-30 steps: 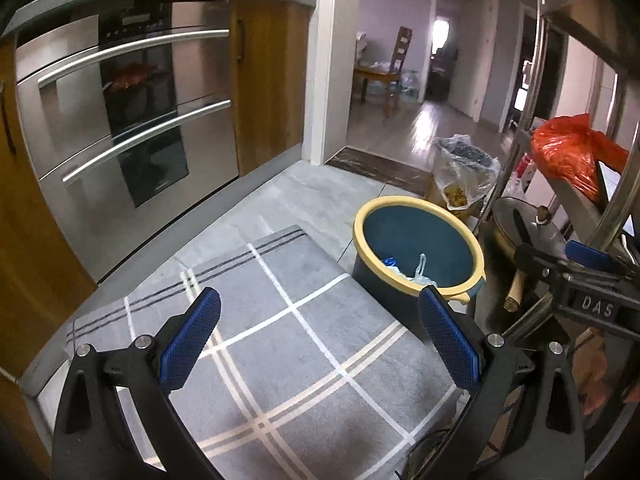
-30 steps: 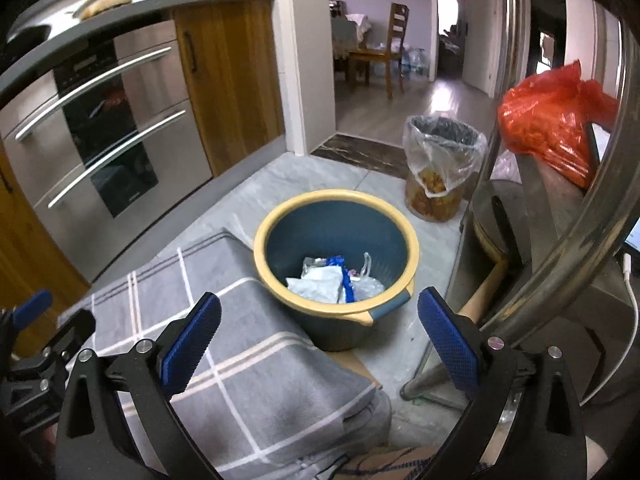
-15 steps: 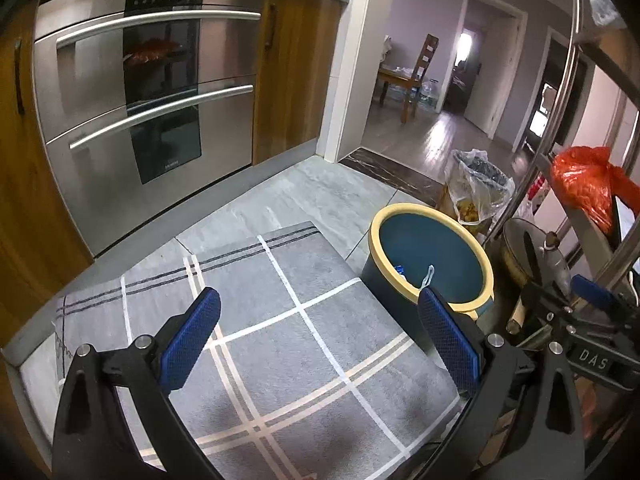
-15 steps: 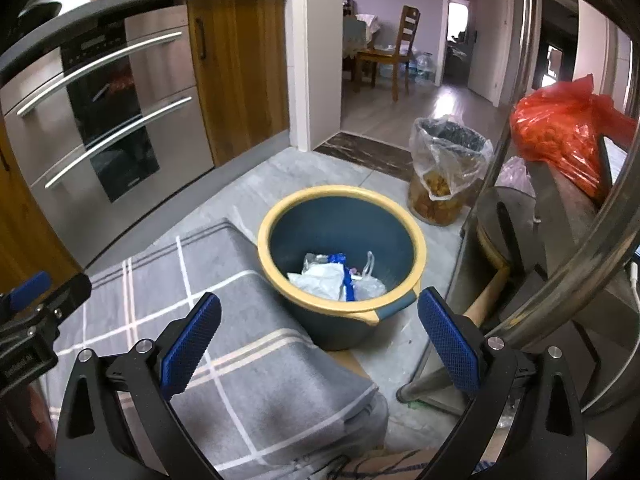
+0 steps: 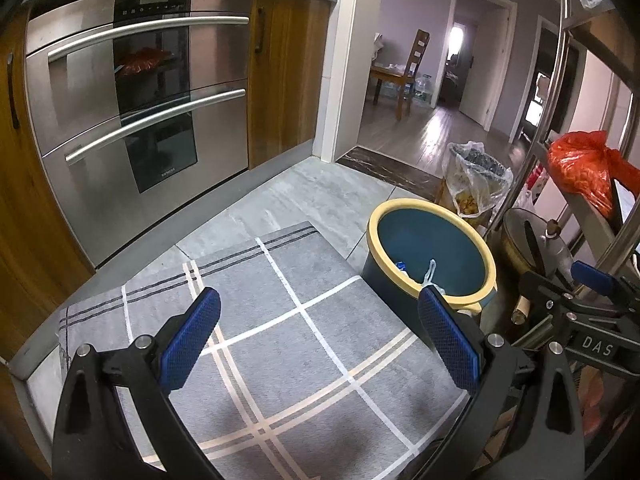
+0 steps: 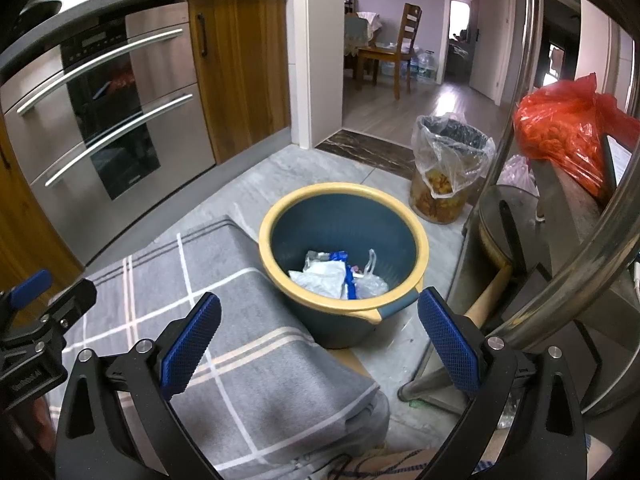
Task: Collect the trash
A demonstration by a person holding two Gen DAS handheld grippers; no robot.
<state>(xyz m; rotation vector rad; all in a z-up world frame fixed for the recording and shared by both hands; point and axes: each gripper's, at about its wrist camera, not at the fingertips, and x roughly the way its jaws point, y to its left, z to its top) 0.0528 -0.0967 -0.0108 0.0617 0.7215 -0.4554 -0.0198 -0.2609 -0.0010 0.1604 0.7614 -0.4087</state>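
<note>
A blue bin with a yellow rim stands on the grey floor at the mat's far right corner; it also shows in the left wrist view. Crumpled white plastic and a blue wrapper lie inside it. My right gripper is open and empty, hovering above the mat just short of the bin. My left gripper is open and empty over the grey checked mat, left of the bin. The right gripper's body shows at the right of the left wrist view.
A stainless double oven and wooden cabinets line the left. A small bin lined with clear plastic stands beyond the blue bin. A metal rack with a lidded pot and a red bag stands at right. A doorway opens ahead.
Both grippers have risen and pulled back a little from the bin; the left wrist view has tilted up toward the oven. Both stay open and empty.
</note>
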